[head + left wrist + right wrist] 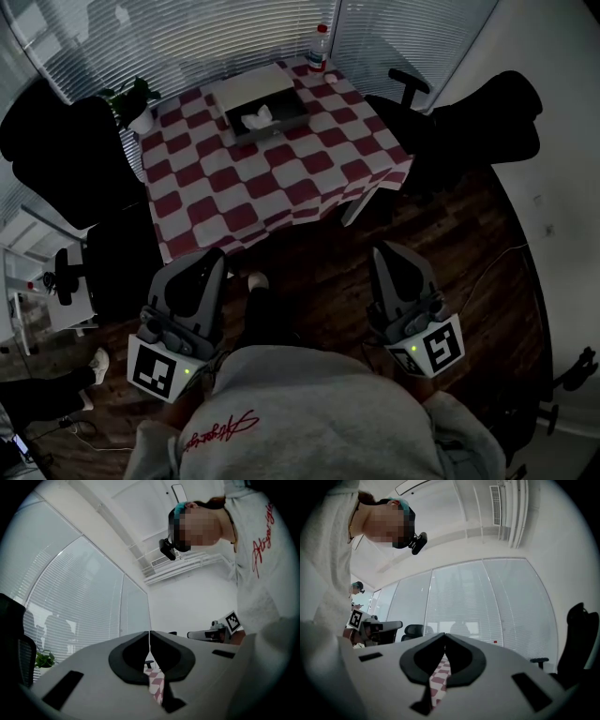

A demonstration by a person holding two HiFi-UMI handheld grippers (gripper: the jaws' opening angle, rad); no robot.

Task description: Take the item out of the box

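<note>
Well, your left gripper (214, 257) and right gripper (385, 253) are both closed tight with nothing in them, low in the frame, well apart from the bench (281, 183). The box (246, 92) sits at the upper middle, with a white crumpled item (258, 117) inside. It looks soft and light, so pinch its raised top gently.

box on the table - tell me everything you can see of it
The box is a shallow rectangular tray with dark walls, open, with its pale lid lying flat against the far side; whether the two are hinged cannot be told. It sits askew on the far part of the red-and-white checked tablecloth, short of the bottle at the corner. Inside lies a crumpled white item. The material looks like card, but the box shows too small to be sure.
</note>
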